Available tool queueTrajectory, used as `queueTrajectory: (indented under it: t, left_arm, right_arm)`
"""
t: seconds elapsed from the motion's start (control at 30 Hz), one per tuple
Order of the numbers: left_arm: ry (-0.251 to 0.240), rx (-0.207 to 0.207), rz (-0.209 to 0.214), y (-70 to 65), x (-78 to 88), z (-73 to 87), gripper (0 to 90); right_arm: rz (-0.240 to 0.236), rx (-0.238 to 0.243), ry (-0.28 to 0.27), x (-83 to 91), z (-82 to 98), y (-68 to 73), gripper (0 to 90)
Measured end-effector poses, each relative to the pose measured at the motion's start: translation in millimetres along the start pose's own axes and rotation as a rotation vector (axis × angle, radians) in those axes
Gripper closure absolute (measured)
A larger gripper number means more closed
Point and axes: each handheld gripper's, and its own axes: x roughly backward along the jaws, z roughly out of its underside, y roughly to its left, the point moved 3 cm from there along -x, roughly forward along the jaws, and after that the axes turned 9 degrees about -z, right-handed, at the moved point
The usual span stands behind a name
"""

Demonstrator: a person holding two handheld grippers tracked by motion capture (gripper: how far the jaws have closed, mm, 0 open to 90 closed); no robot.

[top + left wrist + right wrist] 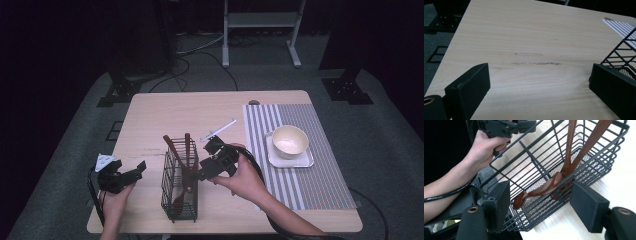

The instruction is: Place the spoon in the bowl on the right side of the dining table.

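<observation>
As the right tongs (541, 205) stand apart at the basket (180, 187) wall:
Spoons (539, 191): inside basket, mid-bench (150, 115); you withdraw clear of the wires.
Left tongs (539, 92): apart, beside basket; steady it.

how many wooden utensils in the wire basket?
3: two brown wooden utensils stand leaning in the black wire basket; a third lies on its floor. More may be hidden.
</observation>
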Motion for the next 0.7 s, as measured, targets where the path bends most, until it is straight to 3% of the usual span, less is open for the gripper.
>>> queueTrajectory:
  t: [0.43,0.7]
  left_arm:
    - [-0.001,0.004,0.000,0.6,0.3,-0.2,2.6]
    - [-0.003,0.006,0.001,1.1,0.3,-0.5,2.6]
  right_arm:
    - [0.015,-0.028,0.005,-8.0,-4.6,-7.6,53.2]
    - [-0.013,-0.048,0.002,-12.0,-5.6,-10.2,68.3]
